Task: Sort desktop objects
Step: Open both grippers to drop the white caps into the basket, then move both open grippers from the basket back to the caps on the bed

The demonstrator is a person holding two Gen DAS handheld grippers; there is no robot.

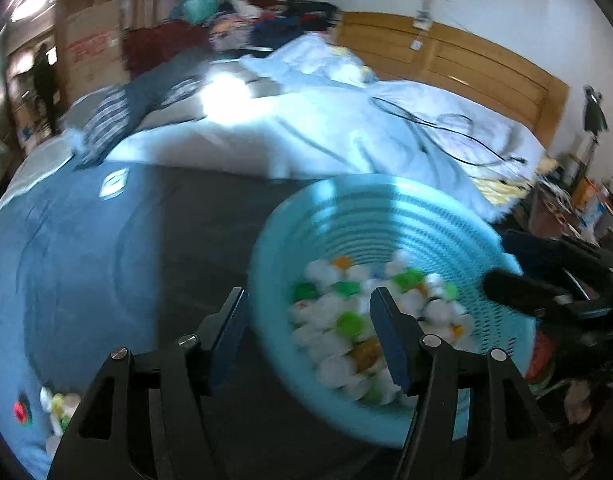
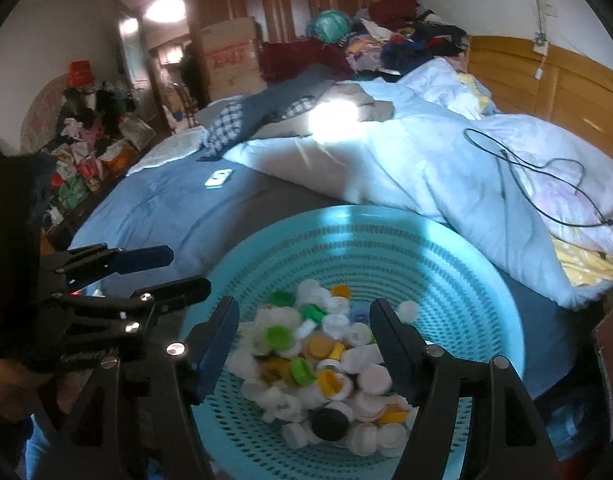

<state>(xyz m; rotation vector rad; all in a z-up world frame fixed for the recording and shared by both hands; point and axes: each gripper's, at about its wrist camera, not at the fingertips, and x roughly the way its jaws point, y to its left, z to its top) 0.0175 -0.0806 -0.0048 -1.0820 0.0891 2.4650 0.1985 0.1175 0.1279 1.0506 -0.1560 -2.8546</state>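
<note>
caps: heap of small plastic bottle caps (image 2: 326, 364), white, green, yellow, one black, right under the right gripper (image 2: 304, 348)
basket: round turquoise perforated plastic basket (image 2: 446, 264) holds them, on the bed
right gripper: jaws apart, empty
left gripper (image 1: 310, 340): jaws apart, empty, at the basket's near rim
risk: probably grabs several caps at once or tips the basket, since the heap's loose

Bedroom, rumpled white duvet (image 2: 406, 160) lay on blue-sheeted bed (image 2: 154, 204), wooden headboard (image 2: 546, 80) stood against white wall (image 1: 506, 4), ceiling lamp (image 2: 165, 10) was lit.

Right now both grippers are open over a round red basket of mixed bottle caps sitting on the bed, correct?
One thing is wrong: the basket is light blue, not red, as the right wrist view shows. The rest holds: left gripper and right gripper are open, above the bottle caps, on the bed.
</note>
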